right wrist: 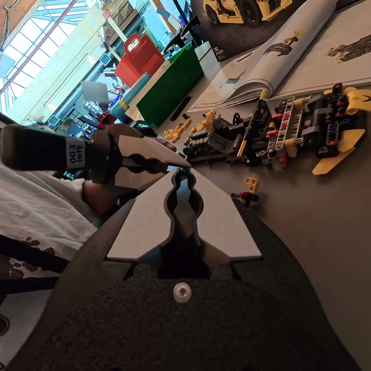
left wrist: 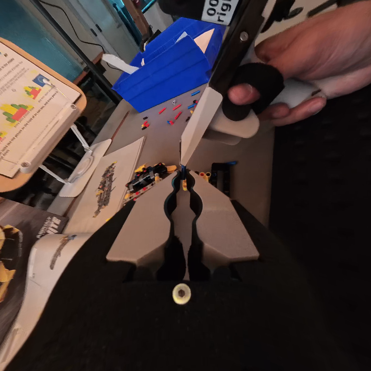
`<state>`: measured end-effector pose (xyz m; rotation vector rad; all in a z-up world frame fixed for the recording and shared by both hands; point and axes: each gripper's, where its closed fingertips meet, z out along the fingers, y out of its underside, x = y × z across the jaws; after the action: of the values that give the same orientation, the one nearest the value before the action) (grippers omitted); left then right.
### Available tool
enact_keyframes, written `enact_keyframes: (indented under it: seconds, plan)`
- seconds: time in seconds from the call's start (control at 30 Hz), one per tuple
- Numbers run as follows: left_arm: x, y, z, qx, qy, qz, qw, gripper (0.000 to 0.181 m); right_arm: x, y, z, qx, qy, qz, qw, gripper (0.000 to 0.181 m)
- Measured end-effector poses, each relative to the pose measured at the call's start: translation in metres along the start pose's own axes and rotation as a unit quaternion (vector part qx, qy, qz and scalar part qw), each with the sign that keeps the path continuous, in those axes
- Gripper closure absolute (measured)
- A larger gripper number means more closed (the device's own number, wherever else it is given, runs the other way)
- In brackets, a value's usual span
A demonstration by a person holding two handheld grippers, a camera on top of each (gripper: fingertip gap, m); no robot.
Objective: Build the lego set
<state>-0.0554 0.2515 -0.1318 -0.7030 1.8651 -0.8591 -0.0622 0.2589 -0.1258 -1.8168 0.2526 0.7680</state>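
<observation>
My left gripper (left wrist: 183, 176) is shut on a small yellow lego piece (left wrist: 184, 184) with a blue pin (left wrist: 183, 171) sticking out of its far end. My right gripper (right wrist: 183, 170) comes down from the upper right in the left wrist view (left wrist: 183, 163) and its tips are closed on that blue pin (right wrist: 183, 171). The left gripper (right wrist: 187, 165) enters the right wrist view from the left, its tips meeting mine. The partly built black, grey and yellow car chassis (right wrist: 281, 136) lies on the table to the right; it also shows in the left wrist view (left wrist: 148, 178).
An open instruction book (right wrist: 281, 60) and the set's box (right wrist: 241, 20) lie behind the chassis. A yellow L-shaped piece (right wrist: 251, 183) and a small pin assembly (right wrist: 245, 197) lie nearby. Loose red and blue pins (left wrist: 172, 112) lie before a blue bin (left wrist: 166, 76). A green bin (right wrist: 172, 86) stands further off. My left and right fingertips are right by each other.
</observation>
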Motion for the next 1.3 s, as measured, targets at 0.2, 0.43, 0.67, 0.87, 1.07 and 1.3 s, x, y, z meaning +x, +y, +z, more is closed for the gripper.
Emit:
enact_keyframes:
  seconds: [0.2,0.43,0.67,0.87,1.07,1.3]
  plan:
    - [-0.003,0.004,0.000,-0.011,-0.042,0.093,0.995,0.176,0.001,0.001,0.001,-0.004,0.000,0.007,1.000,0.177]
    - [0.002,0.003,0.000,-0.009,-0.039,0.128,0.991,0.176,0.001,0.004,0.003,-0.015,0.002,0.006,1.000,0.176]
    - [-0.003,0.014,0.005,-0.043,-0.029,0.015,0.999,0.167,0.015,-0.006,-0.013,-0.004,0.060,-0.030,0.998,0.177]
    - [0.021,0.033,0.004,-0.106,0.101,-0.175,0.974,0.151,0.049,-0.026,-0.080,0.041,0.181,-0.091,0.978,0.177]
    - [0.035,0.022,0.003,-0.145,0.200,-0.298,0.922,0.149,0.023,-0.019,-0.086,0.078,0.165,-0.161,0.970,0.177]
    - [0.038,0.035,0.015,-0.245,0.232,-0.311,0.888,0.147,0.017,-0.017,-0.087,0.084,0.138,-0.160,0.974,0.177]
